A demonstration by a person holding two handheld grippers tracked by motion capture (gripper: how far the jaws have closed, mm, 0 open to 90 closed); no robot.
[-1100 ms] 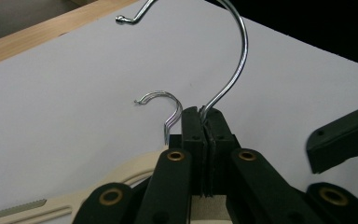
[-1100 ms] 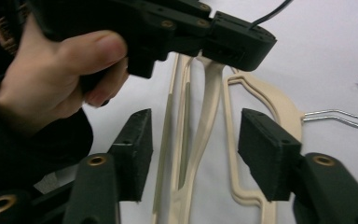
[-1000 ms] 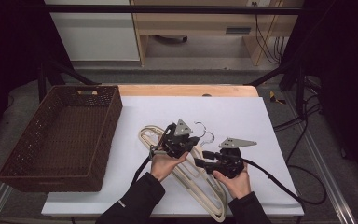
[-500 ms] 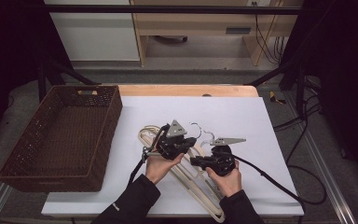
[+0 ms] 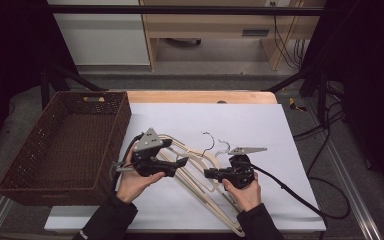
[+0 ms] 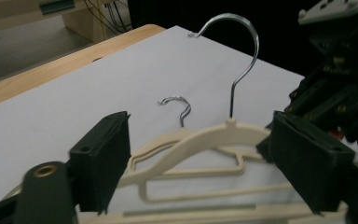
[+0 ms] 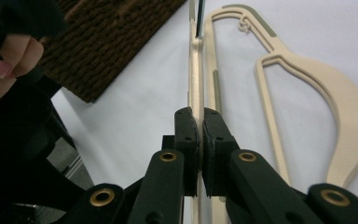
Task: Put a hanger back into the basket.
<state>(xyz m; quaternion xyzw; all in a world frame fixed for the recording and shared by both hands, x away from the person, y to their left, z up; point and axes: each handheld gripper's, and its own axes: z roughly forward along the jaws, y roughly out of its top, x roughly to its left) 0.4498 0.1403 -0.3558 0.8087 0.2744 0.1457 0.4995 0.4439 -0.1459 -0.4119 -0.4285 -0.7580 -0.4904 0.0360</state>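
Resting on the white surface (image 5: 260, 125): two cream plastic hangers (image 5: 200, 160) with metal hooks, one partly raised, the other lying flat beside it. Left hand-held gripper (image 5: 177, 162): jaws spread wide, one on either side of the raised hanger (image 6: 205, 140) near its hook (image 6: 242, 56), not closed on it. Right hand-held gripper (image 5: 211, 173): jaws pressed together on that hanger's thin edge (image 7: 195, 88). Brown wicker basket (image 5: 55, 150): at the surface's left edge, well apart from the hangers.
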